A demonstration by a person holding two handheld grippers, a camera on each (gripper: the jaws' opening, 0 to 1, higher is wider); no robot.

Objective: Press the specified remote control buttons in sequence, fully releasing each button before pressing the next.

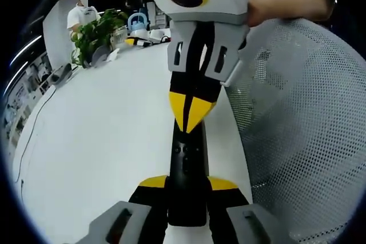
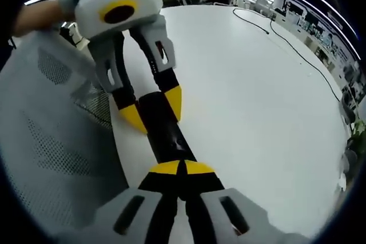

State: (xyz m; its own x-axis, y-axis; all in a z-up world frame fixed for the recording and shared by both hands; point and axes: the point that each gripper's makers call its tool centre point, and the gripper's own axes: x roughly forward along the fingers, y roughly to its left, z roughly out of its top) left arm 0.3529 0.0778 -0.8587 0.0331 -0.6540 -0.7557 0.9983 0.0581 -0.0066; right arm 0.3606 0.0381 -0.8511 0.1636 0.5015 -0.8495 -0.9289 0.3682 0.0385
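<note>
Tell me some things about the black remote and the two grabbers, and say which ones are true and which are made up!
1. The left gripper holds the black remote between its jaws. True.
2. The right gripper has its jaws wide open. False: its yellow tips are closed together, pointing down at the remote.
3. The table is white. True.
4. A red ball lies on the table. False: none is there; a dark cable runs across it.
</note>
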